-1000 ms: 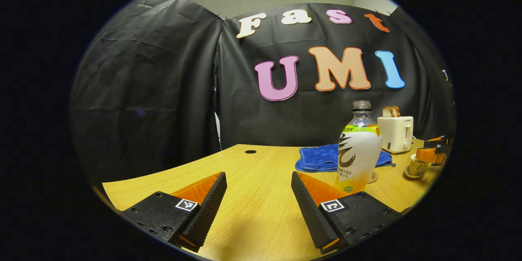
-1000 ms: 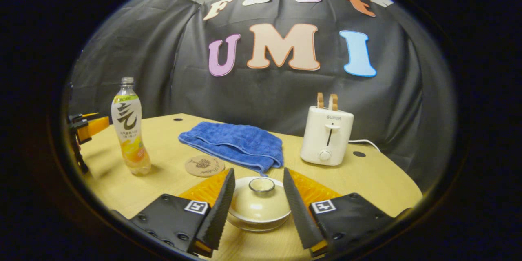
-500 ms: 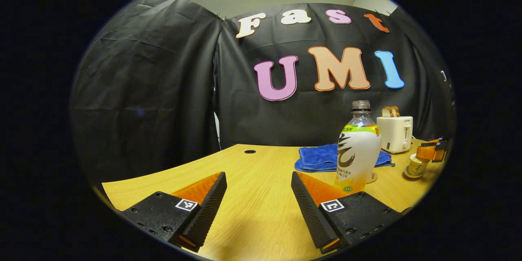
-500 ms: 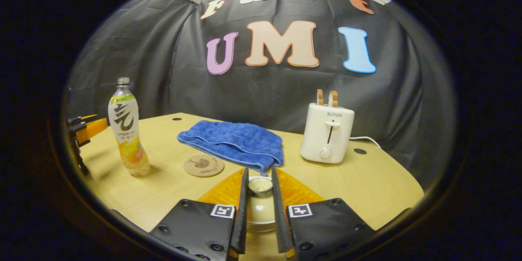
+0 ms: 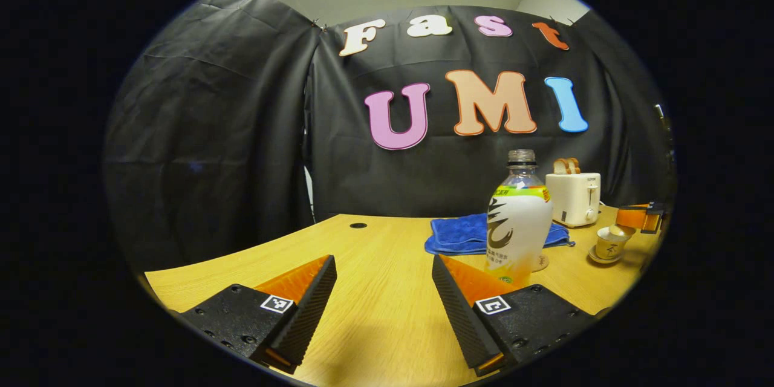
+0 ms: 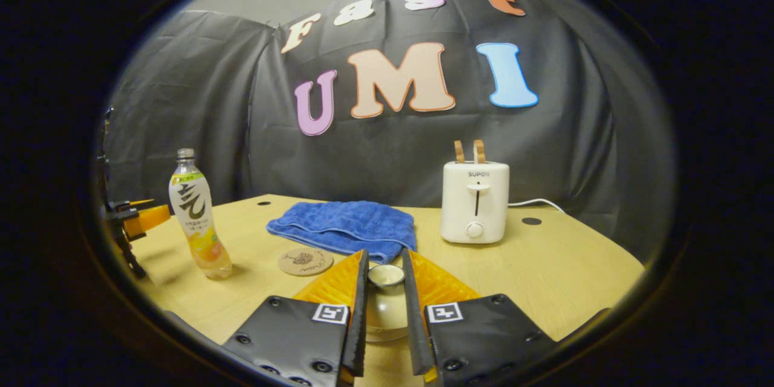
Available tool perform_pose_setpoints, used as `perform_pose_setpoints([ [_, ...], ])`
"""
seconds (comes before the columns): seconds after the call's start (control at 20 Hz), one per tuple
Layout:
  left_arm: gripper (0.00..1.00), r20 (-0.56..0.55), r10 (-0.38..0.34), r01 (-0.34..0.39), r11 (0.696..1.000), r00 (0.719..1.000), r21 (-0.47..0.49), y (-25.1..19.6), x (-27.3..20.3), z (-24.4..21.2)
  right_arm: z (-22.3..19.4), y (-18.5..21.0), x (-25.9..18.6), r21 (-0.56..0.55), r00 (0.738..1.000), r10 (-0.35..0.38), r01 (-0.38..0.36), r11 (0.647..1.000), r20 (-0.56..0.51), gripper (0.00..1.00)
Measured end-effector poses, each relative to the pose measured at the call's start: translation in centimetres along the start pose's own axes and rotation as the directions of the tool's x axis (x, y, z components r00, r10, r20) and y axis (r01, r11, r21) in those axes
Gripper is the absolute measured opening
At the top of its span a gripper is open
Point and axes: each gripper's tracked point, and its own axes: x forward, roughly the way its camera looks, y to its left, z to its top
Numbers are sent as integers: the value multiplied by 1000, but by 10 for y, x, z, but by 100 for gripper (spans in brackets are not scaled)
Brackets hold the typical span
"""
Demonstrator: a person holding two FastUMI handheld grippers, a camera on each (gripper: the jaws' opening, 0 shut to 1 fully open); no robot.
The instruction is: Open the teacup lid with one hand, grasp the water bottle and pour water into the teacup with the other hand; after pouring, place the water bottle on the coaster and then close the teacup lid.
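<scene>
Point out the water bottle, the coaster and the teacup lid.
water bottle (image 6: 195, 211), right gripper view, on the label around its body.
coaster (image 6: 305, 261), right gripper view, on its printed top face.
teacup lid (image 6: 386, 276), right gripper view, on the knob between the fingers.

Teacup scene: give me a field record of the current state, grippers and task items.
right gripper: shut on the teacup lid, fingers pinching its knob
lid state: lifted clear of the teacup, seen from the left gripper view
left gripper: open, holding nothing, low over the table
water bottle: upright on the table, uncapped, not yet grasped, just right of the left gripper
coaster: bare, between bottle and lid, in front of the blue towel
toaster: at the back, two slices up
</scene>
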Motion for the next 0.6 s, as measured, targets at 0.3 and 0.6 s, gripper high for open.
perform_pose_setpoints([
  [0.3, 93, 2, -122, 122, 993, 993, -7, -22, -1, -1, 7, -5, -20, 5, 999, -12, 12, 1000, 50, 32],
  [0.6, 93, 12, -330, 330, 944, 944, -9, -59, -11, 1, 10, -17, -36, 7, 996, -43, 42, 999, 74, 33],
])
